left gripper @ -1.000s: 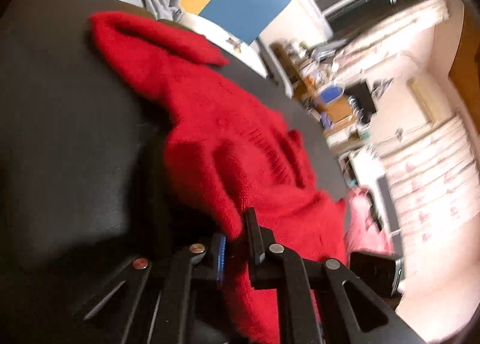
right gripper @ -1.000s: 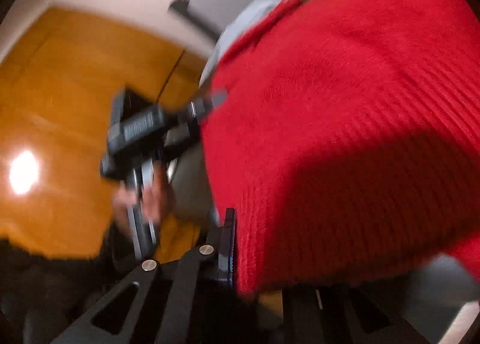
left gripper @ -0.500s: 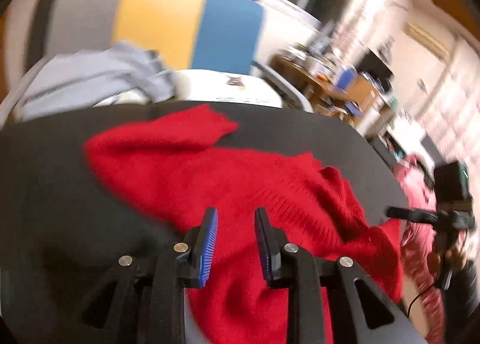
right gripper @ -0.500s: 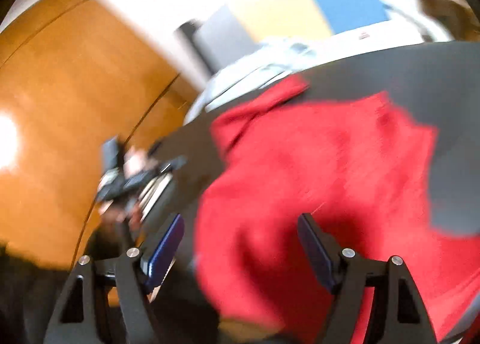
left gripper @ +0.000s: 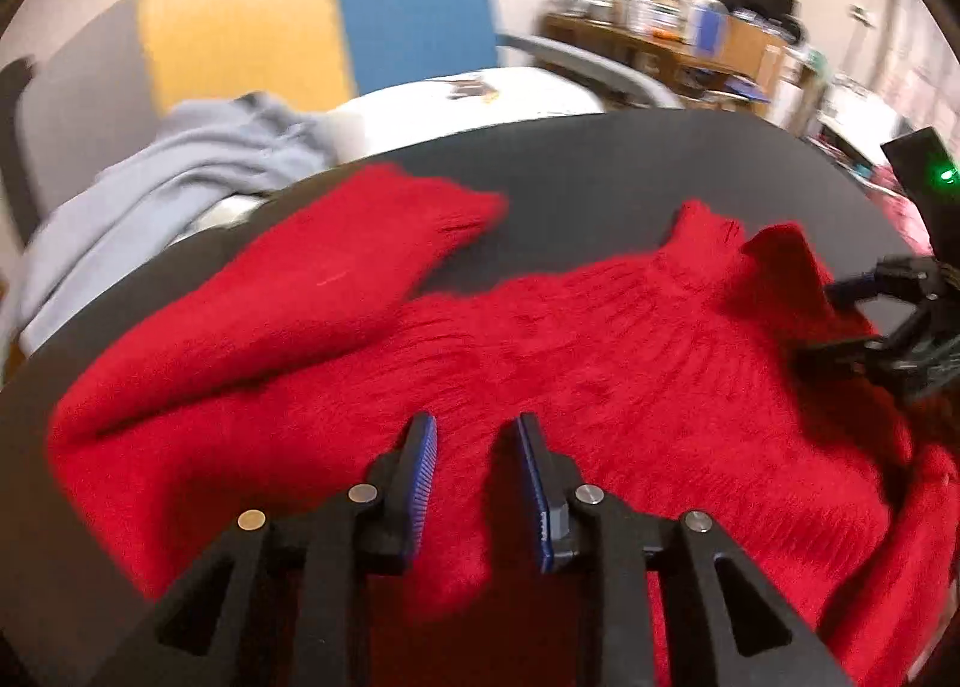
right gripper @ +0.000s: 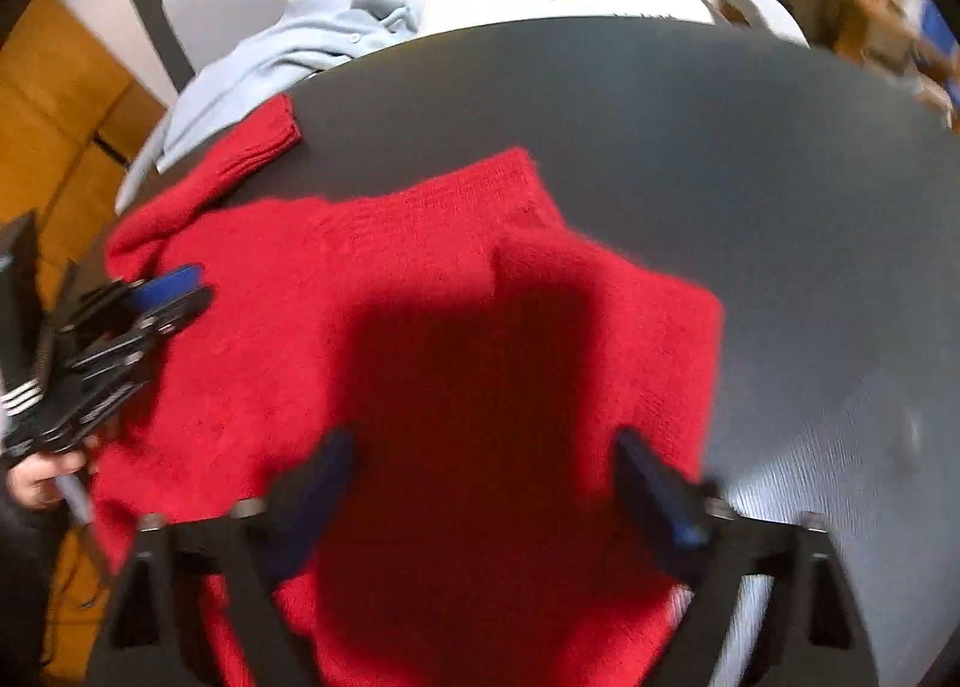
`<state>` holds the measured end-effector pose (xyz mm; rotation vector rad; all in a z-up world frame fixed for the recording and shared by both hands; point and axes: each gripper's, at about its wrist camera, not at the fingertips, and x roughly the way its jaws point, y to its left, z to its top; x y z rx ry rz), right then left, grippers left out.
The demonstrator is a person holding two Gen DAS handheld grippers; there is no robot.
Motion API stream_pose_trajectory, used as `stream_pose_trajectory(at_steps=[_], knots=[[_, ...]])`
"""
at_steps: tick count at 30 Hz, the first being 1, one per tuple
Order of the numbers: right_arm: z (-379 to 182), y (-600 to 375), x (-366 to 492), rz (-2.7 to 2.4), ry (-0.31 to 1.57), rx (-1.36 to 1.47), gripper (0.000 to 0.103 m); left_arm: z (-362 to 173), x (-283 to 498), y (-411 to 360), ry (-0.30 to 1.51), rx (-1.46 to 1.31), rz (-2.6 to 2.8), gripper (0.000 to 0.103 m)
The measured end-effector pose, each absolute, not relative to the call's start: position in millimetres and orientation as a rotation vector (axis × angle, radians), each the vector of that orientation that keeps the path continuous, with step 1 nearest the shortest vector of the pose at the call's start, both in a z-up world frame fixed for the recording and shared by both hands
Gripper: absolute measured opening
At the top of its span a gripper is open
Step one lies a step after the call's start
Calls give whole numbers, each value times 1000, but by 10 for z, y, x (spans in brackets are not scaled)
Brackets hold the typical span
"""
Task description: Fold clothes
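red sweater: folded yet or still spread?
Spread. The red sweater lies flat on the dark table, one sleeve stretched outward, nothing folded over.

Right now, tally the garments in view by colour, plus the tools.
Red garments: 1, the red sweater spread on the dark table
Light blue garments: 1, the light blue garment bunched at the table's far edge
Tools: 2, the left tool and the right tool
Total: 4

Dark round table [right gripper: 660, 105] — red sweater [right gripper: 420, 279] lying on it.
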<state>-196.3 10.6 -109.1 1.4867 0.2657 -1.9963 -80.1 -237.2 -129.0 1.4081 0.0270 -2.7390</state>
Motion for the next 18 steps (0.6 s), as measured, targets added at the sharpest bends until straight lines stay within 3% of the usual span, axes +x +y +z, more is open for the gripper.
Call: stream_pose_trajectory(at_steps=[2, 5, 12, 14, 18], knots=[[-1152, -295, -2004, -2034, 408, 1439, 103, -1288, -634, -2640, 83, 1384, -2700, 29], [-1182, -819, -2150, -2034, 472, 1359, 103, -1304, -421, -3057, 156, 1331, -2634, 17], [-1167, -2099, -2239, -1974, 510, 1204, 103, -1307, 119, -3892, 316, 1235, -2393, 18], [-1164, -2425, -2171, -1941, 540, 1130, 103, -1343, 348, -4171, 475, 1185, -2324, 16], [-1167, -2838, -2085, -1903, 595, 1025, 103, -1392, 639, -4613, 741, 1084, -2233, 4]])
